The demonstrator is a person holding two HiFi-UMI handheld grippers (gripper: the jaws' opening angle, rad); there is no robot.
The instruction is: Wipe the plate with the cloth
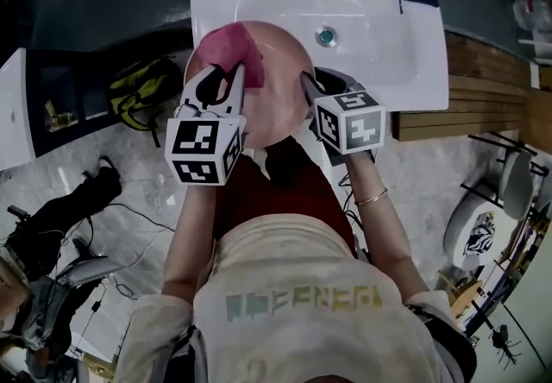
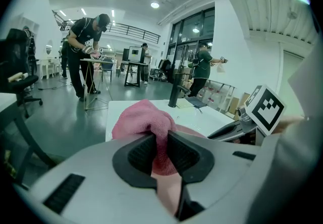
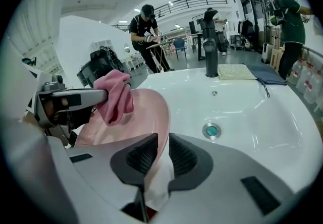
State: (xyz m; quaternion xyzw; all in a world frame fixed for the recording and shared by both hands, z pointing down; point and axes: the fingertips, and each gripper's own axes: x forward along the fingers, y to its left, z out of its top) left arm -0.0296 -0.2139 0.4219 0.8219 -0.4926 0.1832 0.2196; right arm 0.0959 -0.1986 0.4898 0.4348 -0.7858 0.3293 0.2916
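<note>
Pink cloth (image 1: pixel 226 49) is clamped in the left gripper (image 1: pixel 226 84), jaws closed tight on a fold. The bunched cloth sits on the far-left part of the pink plate (image 1: pixel 280 105). Right gripper (image 1: pixel 308 86) pinches the plate's right rim, jaws narrow with the rim between them. Plate hangs over the near-left corner of the white sink (image 1: pixel 405 45). Both forearms reach forward from the torso, roughly parallel, one gripper on each side of the plate. Bracelet (image 1: pixel 373 197) on the right wrist.

We hold pink cloth (image 1: pixel 226 49) on pink plate (image 1: pixel 272 84), upper left, in left gripper (image 1: pixel 226 72) | our right gripper (image 1: pixel 308 82) at plate's right rim | plate over white sink (image 1: pixel 392 45), front edge
</note>
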